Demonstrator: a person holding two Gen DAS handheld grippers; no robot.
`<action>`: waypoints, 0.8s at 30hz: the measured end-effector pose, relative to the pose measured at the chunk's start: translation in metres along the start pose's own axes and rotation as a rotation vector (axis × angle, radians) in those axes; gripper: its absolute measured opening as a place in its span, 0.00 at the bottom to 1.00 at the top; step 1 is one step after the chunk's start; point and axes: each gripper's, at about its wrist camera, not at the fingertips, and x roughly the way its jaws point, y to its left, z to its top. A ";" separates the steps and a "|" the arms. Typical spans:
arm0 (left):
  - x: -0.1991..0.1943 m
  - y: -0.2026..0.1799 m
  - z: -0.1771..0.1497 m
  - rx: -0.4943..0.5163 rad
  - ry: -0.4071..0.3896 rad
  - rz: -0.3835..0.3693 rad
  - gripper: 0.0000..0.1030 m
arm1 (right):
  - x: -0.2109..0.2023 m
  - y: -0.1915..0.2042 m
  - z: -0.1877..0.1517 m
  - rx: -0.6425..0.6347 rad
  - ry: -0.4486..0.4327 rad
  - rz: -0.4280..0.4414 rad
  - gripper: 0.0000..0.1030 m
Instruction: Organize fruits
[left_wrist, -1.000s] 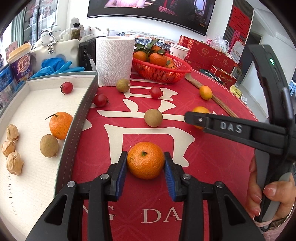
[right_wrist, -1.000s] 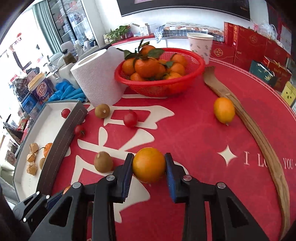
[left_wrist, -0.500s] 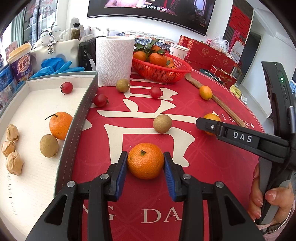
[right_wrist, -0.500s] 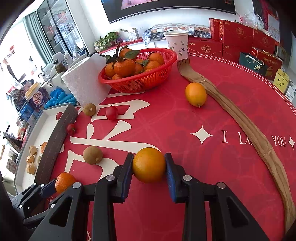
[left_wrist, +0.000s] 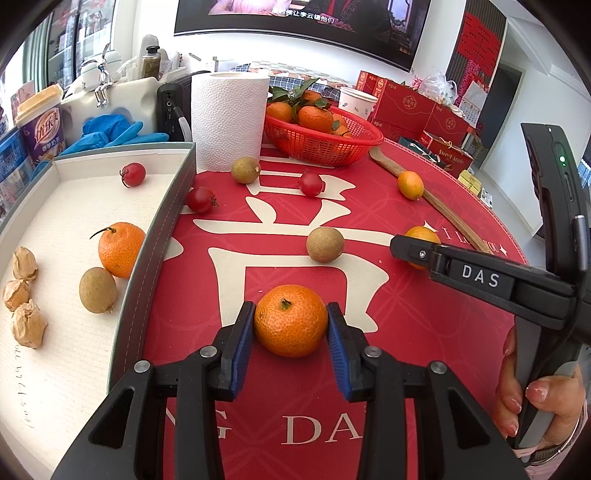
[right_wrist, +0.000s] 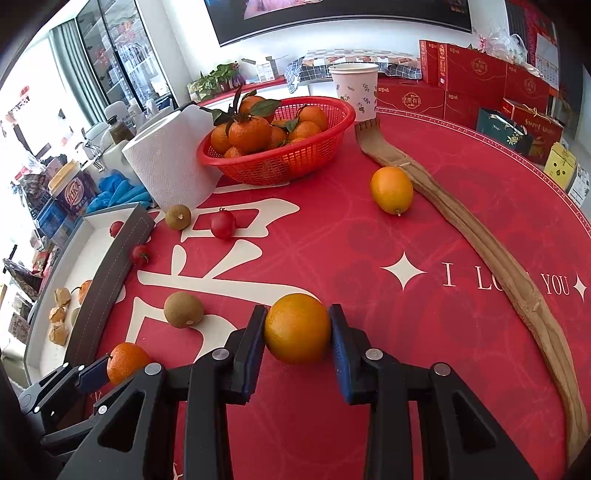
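My left gripper (left_wrist: 290, 325) is shut on a tangerine (left_wrist: 290, 319) just above the red tablecloth, right of the white tray (left_wrist: 147, 269). My right gripper (right_wrist: 297, 332) is shut on a smooth orange (right_wrist: 297, 328); it also shows in the left wrist view (left_wrist: 421, 243), to the right. The tray holds a tangerine (left_wrist: 121, 249), a longan (left_wrist: 97, 290), a cherry tomato (left_wrist: 133, 174) and several dry husks (left_wrist: 26, 291). Loose on the cloth lie two longans (left_wrist: 325, 244) (left_wrist: 245, 170), two cherry tomatoes (left_wrist: 311, 184) (left_wrist: 200, 199) and a kumquat (left_wrist: 410, 184).
A red basket (left_wrist: 321, 142) of tangerines and a paper towel roll (left_wrist: 229, 122) stand at the back. A wooden back-scratcher (right_wrist: 480, 243) lies along the right side. Red gift boxes (right_wrist: 476, 85) and a paper cup (right_wrist: 354, 92) sit behind.
My right gripper has drawn back to the right and toward me with the orange. The left gripper has hardly moved with its tangerine.
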 end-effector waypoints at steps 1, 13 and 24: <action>0.000 0.000 0.000 0.000 0.000 0.000 0.40 | 0.000 0.000 0.000 0.000 0.000 0.000 0.34; 0.000 0.000 0.000 -0.001 0.000 -0.001 0.40 | 0.000 0.001 0.000 -0.005 -0.003 -0.006 0.34; 0.000 0.000 0.000 -0.001 -0.001 -0.001 0.40 | 0.000 0.000 0.000 0.001 -0.005 -0.004 0.34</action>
